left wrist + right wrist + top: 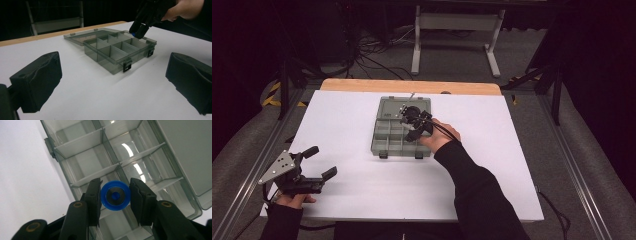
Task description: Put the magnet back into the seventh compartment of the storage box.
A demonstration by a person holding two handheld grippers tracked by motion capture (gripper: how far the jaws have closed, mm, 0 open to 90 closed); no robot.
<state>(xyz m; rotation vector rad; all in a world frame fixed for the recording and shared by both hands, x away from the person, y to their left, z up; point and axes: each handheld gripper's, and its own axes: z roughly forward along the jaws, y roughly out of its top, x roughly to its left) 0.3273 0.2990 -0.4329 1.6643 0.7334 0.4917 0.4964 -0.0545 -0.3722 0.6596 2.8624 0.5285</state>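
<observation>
Over the box, my right gripper clamps the blue wheel; released off-centre, it could catch a divider.

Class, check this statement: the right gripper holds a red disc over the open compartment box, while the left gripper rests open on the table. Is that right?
Not quite. The disc is blue, not red, as the right gripper view shows. The rest stands: the right gripper holds it over the open compartment box, and the left gripper rests open on the table.
</observation>
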